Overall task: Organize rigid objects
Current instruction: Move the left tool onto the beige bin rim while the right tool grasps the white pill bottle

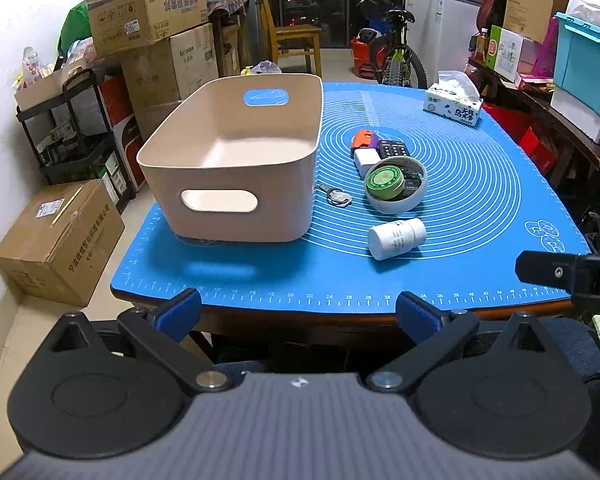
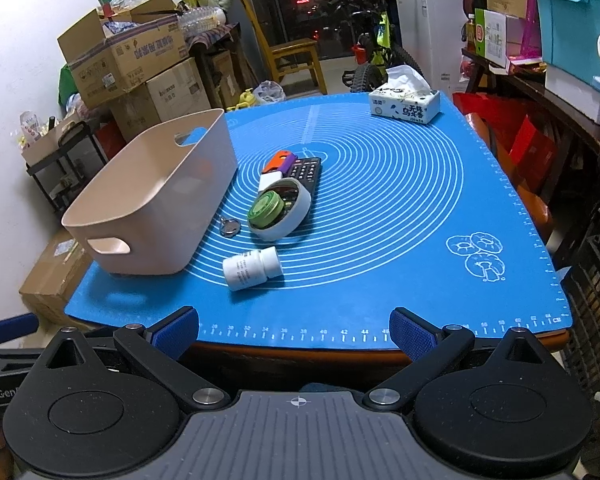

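Note:
An empty beige bin [image 1: 236, 160] [image 2: 156, 200] stands on the left of the blue mat [image 1: 480, 200] [image 2: 400, 220]. Right of it lie a white bottle on its side [image 1: 396, 238] [image 2: 252, 268], a key ring [image 1: 338, 196] [image 2: 230, 226], a white tape roll [image 1: 398, 206] [image 2: 290, 222] with a green tin [image 1: 385, 180] [image 2: 266, 208] in it, a black remote [image 1: 392, 148] [image 2: 308, 170], a white block [image 1: 366, 162] [image 2: 270, 180] and an orange-purple item [image 1: 364, 139] [image 2: 280, 162]. My left gripper [image 1: 298, 314] and right gripper [image 2: 294, 330] are open and empty, at the table's near edge.
A tissue box [image 1: 454, 104] [image 2: 404, 106] sits at the mat's far right corner. Cardboard boxes [image 1: 148, 12], a black cart [image 1: 72, 128] and a floor box [image 1: 56, 240] stand left of the table. A chair [image 1: 292, 40], a bicycle [image 1: 396, 48] and a cluttered shelf [image 1: 560, 92] lie beyond.

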